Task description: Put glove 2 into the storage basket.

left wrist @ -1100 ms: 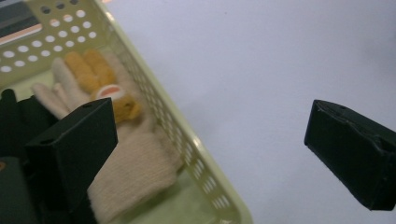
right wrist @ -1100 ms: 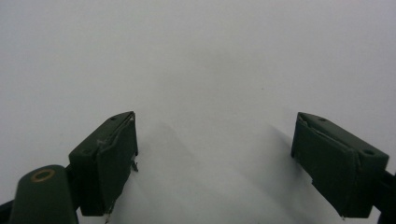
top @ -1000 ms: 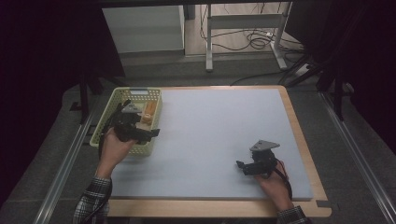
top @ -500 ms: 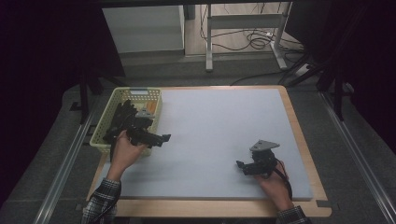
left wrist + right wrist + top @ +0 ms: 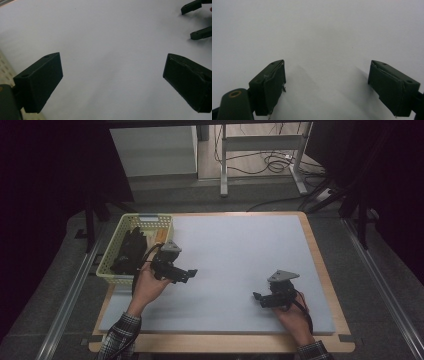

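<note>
My left gripper [image 5: 190, 274] hovers over the pale grey mat [image 5: 240, 255], just right of a yellow-green basket [image 5: 114, 266]. Its jaws stand wide apart and hold nothing in the left gripper view [image 5: 112, 85]. The right gripper [image 5: 258, 298] rests low on the mat near the front right, jaws pointing left. It is open and empty too [image 5: 327, 87]. In the left gripper view the right gripper's two black fingertips [image 5: 191, 6] show at the top right. Dark objects [image 5: 131, 249] and something orange [image 5: 160, 236] lie inside the basket; I cannot tell what they are.
The mat lies on a wooden board [image 5: 330, 290] whose edge shows on the right and front. Metal rails [image 5: 67, 295] run along both sides of the table. Behind it stand a white cabinet [image 5: 152, 151] and a frame with cables [image 5: 270, 162] on the floor.
The left hand has drawn its gripper out of the basket and moved it right, over the mat. The right gripper has stayed in place.
</note>
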### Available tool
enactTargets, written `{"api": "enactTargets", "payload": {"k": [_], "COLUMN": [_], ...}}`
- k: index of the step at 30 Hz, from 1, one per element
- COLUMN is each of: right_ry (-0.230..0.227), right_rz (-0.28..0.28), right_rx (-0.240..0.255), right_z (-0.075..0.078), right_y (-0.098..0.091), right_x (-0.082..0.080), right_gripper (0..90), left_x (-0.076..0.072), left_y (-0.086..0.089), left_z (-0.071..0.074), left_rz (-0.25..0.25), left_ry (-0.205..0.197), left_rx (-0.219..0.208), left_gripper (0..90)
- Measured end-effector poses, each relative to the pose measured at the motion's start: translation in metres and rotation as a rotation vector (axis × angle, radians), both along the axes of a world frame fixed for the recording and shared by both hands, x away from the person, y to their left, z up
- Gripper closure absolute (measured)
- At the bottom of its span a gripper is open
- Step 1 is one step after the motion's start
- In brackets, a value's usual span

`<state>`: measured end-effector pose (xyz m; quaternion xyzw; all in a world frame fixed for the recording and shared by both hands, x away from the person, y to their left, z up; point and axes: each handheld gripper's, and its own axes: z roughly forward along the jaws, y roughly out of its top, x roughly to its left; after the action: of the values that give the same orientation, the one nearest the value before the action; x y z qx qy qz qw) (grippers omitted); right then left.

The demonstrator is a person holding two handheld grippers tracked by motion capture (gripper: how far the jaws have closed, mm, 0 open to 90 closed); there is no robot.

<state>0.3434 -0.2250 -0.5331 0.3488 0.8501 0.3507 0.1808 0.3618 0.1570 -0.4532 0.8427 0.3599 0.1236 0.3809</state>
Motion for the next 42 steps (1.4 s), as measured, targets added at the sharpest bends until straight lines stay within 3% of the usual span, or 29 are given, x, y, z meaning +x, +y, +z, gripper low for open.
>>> {"api": "enactTargets", "payload": {"k": [13,23,36,42], "right_ry": [0.0,-0.001,-0.001,-0.001], "right_rz": [0.0,0.0,0.001,0.0], "right_rx": [0.0,0.0,-0.001,-0.001], "right_z": [0.0,0.0,0.0,0.0], "right_y": [0.0,0.0,0.0,0.0], "right_x": [0.0,0.0,0.0,0.0], "right_gripper": [14.2,14.3,14.3,14.2], "left_x": [-0.009,-0.02,-0.031,-0.034], "left_y": [-0.027,-0.042,-0.043,-0.041], "left_z": [-0.01,-0.029,-0.059,-0.076], "left_rz": [-0.066,-0.105,-0.127,-0.122], "left_ry": [-0.009,-0.014,-0.004,0.013], "left_rx": [-0.018,-0.017,-0.022,0.003], "left_gripper": [2.9,2.8,1.4,0.0]}}
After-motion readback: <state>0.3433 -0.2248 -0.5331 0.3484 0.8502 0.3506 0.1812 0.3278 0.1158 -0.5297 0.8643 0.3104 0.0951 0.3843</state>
